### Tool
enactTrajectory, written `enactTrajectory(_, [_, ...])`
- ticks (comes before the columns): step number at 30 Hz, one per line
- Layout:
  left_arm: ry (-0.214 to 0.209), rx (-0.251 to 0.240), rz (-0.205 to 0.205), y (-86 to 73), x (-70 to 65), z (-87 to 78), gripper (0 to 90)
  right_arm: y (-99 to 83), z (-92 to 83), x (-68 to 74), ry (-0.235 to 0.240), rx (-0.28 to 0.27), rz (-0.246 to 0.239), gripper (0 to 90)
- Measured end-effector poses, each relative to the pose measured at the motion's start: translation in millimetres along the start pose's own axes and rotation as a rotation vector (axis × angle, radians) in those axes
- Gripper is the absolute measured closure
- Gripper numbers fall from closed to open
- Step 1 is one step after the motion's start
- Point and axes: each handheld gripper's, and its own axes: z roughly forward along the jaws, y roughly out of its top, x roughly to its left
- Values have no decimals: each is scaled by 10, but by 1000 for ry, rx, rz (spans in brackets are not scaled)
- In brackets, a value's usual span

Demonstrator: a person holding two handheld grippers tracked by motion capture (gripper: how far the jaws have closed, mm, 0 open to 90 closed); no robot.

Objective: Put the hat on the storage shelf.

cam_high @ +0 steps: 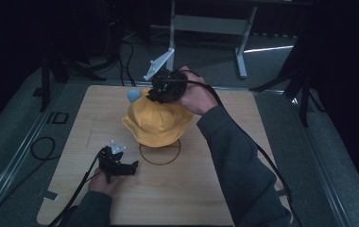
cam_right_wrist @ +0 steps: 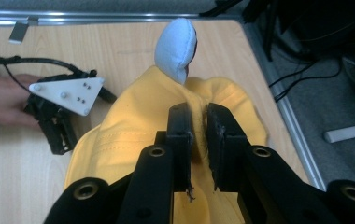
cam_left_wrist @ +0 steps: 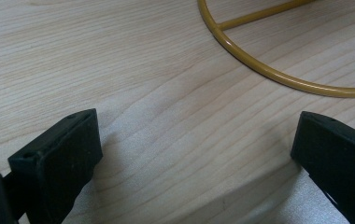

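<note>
Dark room, wooden table (cam_high: 206,189) lit from above. Right gripper (cam_right_wrist: 198,135) jaws are clamped on a fold at the crown of the yellow hat (cam_high: 156,124), which is held over the table's far middle, above a yellow wire ring (cam_left_wrist: 278,74). A pale blue pad (cam_right_wrist: 176,46) is seen just beyond the jaws. Left gripper (cam_high: 118,165) rests on the table, jaws wide apart, nothing held, near side of the ring; the hat is reached sooner by the right.

I work in a dim lab or studio; my wooden board (cam_high: 206,198) lies on grey floor (cam_high: 21,137), amid black cables (cam_high: 43,146), stand legs (cam_high: 50,75) and a white desk frame (cam_high: 206,23).
</note>
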Motion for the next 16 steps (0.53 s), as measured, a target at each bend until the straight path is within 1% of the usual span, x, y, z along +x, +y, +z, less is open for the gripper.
enactTrajectory(2, [0, 0, 0, 0, 0, 0, 19, -5, 50, 7, 1, 29, 2, 752])
enactTrajectory(3, [0, 0, 0, 0, 0, 0, 19, -10, 65, 7, -1, 37, -1, 712])
enactTrajectory(4, [0, 0, 0, 0, 0, 0, 19, -13, 65, 8, -7, 39, 0, 663])
enactTrajectory(6, [0, 2, 2, 0, 1, -1, 19, -20, 37, 6, -18, 35, 18, 560])
enactTrajectory(7, [0, 2, 2, 0, 1, -1, 19, -20, 37, 6, -18, 35, 18, 560])
enactTrajectory(8, [0, 1, 2, 0, 1, -1, 19, -26, 21, 4, -22, 34, 19, 518])
enactTrajectory(9, [0, 1, 2, 0, 1, 0, 19, -47, -67, -1, -68, 23, 37, 363])
enactTrajectory(10, [0, 1, 2, 0, 1, -1, 19, -63, -117, -8, -86, 14, 39, 321])
enactTrajectory(11, [0, 2, 2, 0, 1, -1, 19, -83, -168, -19, -102, 2, 51, 287])
enactTrajectory(12, [0, 2, 2, 0, 1, -1, 19, -106, -221, -37, -105, 0, 67, 265])
enactTrajectory(13, [0, 2, 2, 0, 1, -1, 19, -130, -272, -54, -102, -1, 75, 252])
enactTrajectory(15, [0, 1, 1, 0, 1, 0, 18, -189, -361, -81, -118, -4, 92, 226])
enactTrajectory(16, [0, 1, 0, 0, 0, 0, 18, -221, -393, -101, -118, 0, 94, 211])
